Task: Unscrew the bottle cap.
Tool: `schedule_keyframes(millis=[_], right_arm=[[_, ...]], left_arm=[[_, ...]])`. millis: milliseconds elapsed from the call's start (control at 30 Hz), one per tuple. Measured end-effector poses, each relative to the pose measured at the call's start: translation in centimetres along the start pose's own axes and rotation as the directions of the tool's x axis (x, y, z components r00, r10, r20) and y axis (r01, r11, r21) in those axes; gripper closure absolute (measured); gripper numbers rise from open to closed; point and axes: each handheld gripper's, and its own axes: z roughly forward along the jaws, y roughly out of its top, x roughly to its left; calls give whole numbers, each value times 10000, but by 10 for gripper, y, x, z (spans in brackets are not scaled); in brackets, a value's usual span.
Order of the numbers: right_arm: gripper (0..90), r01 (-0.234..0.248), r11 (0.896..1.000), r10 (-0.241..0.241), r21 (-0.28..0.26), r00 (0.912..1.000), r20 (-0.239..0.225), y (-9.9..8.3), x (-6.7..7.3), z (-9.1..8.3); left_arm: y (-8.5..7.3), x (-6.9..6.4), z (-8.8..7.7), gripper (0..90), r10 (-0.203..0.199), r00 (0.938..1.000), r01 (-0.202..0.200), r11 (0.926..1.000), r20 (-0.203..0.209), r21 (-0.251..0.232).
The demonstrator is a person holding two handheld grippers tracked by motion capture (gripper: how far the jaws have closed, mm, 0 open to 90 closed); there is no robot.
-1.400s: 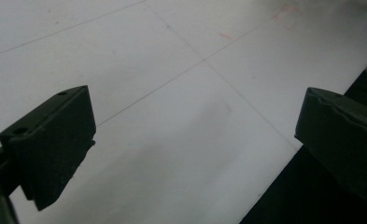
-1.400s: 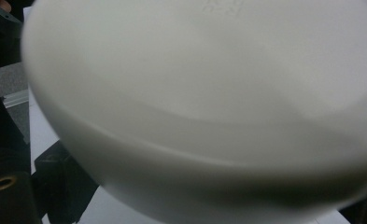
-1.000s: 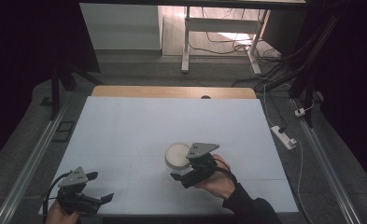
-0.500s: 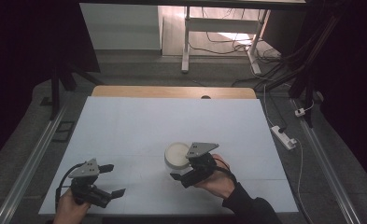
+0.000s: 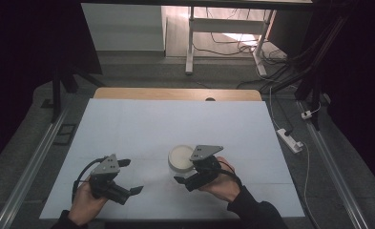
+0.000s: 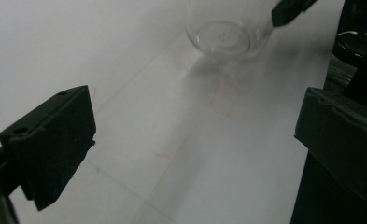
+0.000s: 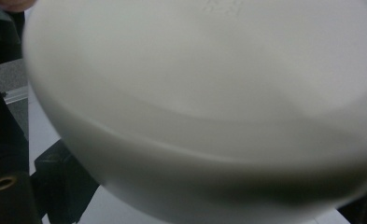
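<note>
The table (image 5: pixel 142 119) has a white top, and a strip of bare wood (image 5: pixel 175 94) runs along its edge far from both grippers. The floor (image 5: pixel 46 109) around it is grey. Beyond the far edge stand the legs of a white frame (image 5: pixel 191 43), with loose cables (image 5: pixel 233 43) in a patch of warm light. A white power strip (image 5: pixel 290 140) lies on the floor at the right. The sides of the room are dark.

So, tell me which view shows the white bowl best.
The high view: the whole bowl sits on the white table, beside the right gripper. The left gripper view catches its lower part at the top edge; the right gripper view gives a blurred close-up.
</note>
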Motion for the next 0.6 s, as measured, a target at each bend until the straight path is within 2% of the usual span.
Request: schedule_keyframes(millis=[33, 200, 300, 367, 433, 600], right_arm=[[68, 5, 10000, -5, 1, 10000, 9, 0, 0, 0], [68, 82, 10000, -82, 9, 10000, 5, 1, 0, 1], [68, 102, 9999, -102, 3, 9999, 0, 1, 0, 1], [68, 126, 9999, -126, 5, 9999, -21, 1, 0, 1], [68, 143, 9999, -143, 5, 9999, -65, 2, 0, 2], [68, 203, 9998, -203, 4, 9997, -117, 2, 0, 2]], left_arm=[[7, 1, 1, 0, 29, 10000, -29, 10000, 11, -47], [20, 5, 6, 0, 223, 9995, -222, 9997, 244, -37], [29, 8, 7, 0, 469, 9982, -459, 9986, 377, -262], [38, 10, 10, 0, 571, 9962, -544, 9977, 658, -416], [41, 10, 11, 0, 636, 9958, -609, 9972, 664, -424], [55, 11, 20, 0, 1084, 9874, -1054, 9939, 1152, -323]])
